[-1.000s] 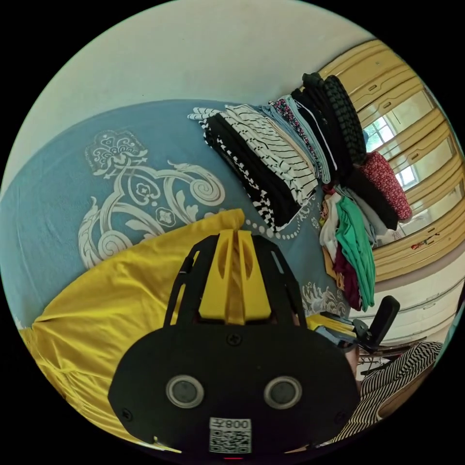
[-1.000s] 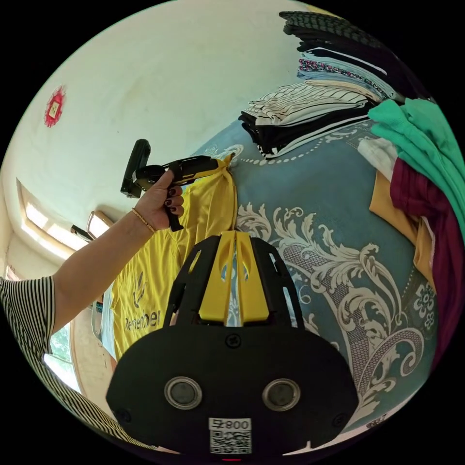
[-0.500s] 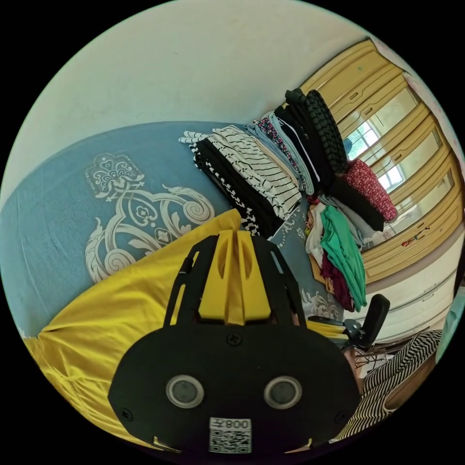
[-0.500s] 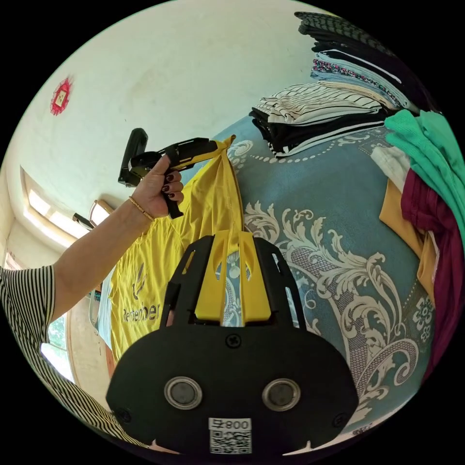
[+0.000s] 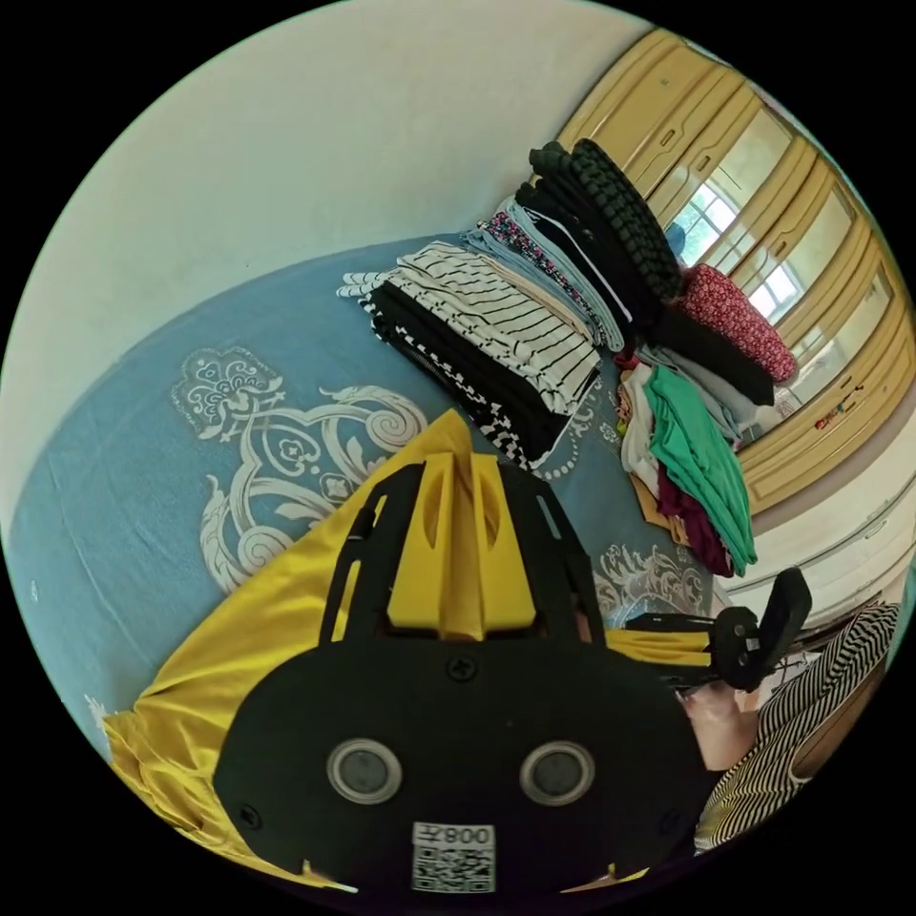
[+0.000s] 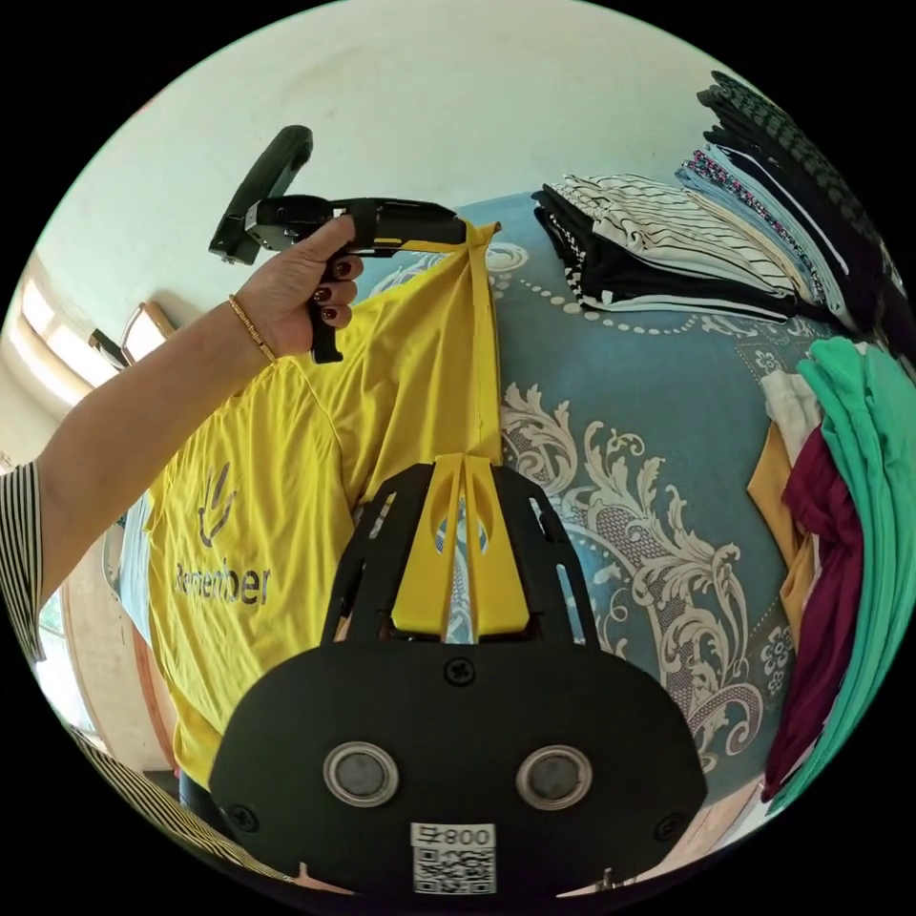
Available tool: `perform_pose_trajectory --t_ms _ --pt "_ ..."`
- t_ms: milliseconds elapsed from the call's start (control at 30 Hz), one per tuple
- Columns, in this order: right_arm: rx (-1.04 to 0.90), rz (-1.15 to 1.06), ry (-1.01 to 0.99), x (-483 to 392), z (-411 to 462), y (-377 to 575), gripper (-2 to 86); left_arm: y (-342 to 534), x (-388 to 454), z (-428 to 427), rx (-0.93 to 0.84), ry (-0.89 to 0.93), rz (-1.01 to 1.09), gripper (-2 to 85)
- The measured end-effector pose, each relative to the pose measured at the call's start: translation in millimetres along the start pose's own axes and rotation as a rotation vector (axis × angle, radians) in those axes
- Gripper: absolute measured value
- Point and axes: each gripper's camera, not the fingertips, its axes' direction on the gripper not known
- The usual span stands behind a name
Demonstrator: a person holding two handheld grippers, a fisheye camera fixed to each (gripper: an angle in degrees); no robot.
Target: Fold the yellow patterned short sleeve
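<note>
Both grippers have lifted the yellow shirt higher off the blue patterned bedspread than a second ago: the left gripper pinches one hem corner, and the right gripper looks clamped on the same edge, though the cloth between its jaws is hard to see. Stretched and hanging with the print facing out, it seems set to be laid flat, well apart from the folded clothes stack.

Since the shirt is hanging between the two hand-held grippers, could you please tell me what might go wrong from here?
The left hand-held gripper pinches just a corner of the yellow shirt, so the fabric might slip free. The shirt hangs creased, so laying it on the blue bedspread could trap wrinkles. A wide swing might also brush the folded stack beside it.
</note>
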Motion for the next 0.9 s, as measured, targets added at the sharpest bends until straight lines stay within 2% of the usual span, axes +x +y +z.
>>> perform_pose_trajectory --t_ms 67,200,367,533,567,700,767,867,900 --pt "-0.004 -0.004 0.007 1 3 -2 0.0 -6 -5 19 -0.049 0.004 -0.007 1.9" --pt "0.003 0.017 -0.031 11 10 -5 0.0 -19 -19 55 -0.135 0.13 -0.038 7.7" --pt "0.002 0.029 -0.045 18 17 -9 0.0 -15 -15 32 -0.006 0.078 0.004 3.6" --pt "-0.001 0.036 -0.038 25 22 -12 0.0 -10 -23 73 -0.123 -0.068 -0.011 1.3" --pt "0.003 0.047 -0.055 29 24 -12 0.0 -11 -26 89 -0.173 -0.066 -0.026 1.1" --pt "0.008 0.056 -0.069 34 30 -15 0.0 -17 -24 85 -0.05 0.043 0.015 0.9" --pt "0.008 0.058 -0.071 35 32 -16 0.0 -19 -27 84 -0.045 0.074 0.012 0.7" --pt "0.01 0.066 -0.088 39 36 -18 0.0 -9 -38 90 -0.06 0.105 -0.008 0.6" --pt "0.012 0.074 -0.105 42 38 -19 0.0 -4 -44 100 -0.121 0.085 -0.031 0.6"
